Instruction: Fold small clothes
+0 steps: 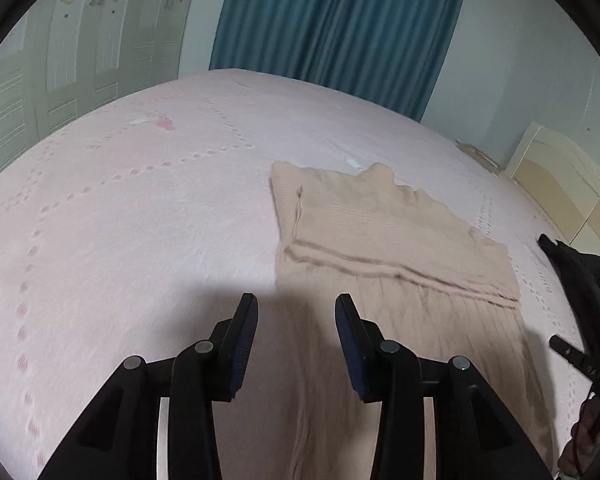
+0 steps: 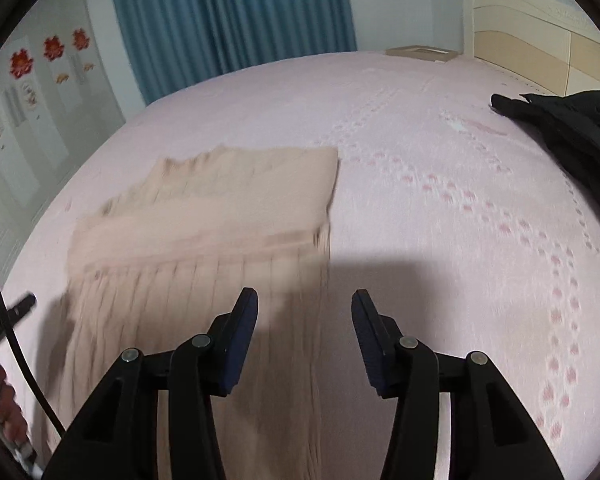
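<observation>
Left wrist view: black fingers [image 1: 242,344] of the left gripper [image 1: 296,308] stand spread with nothing between them, poised above a pink bedspread [image 1: 120,220]. Beyond and to the right of them lies a beige knit sweater [image 1: 380,232], its upper part folded over its ribbed lower part, flat on the bedspread. A dark garment [image 1: 588,280] lies past the sweater's right edge, near the cream headboard [image 1: 560,176]. A blue curtain [image 1: 340,20] hangs behind the bed.

Right wrist view: fingers [image 2: 242,340] of the right gripper [image 2: 305,300] are likewise apart and pinch nothing; the left finger hangs over the sweater's [image 2: 220,208] ribbed part, the right one over bare bedspread [image 2: 440,200]. The dark garment [image 2: 572,128] lies well to the sweater's right. A hand [image 2: 4,404] shows at the lower left edge, beside the sweater's hem.
</observation>
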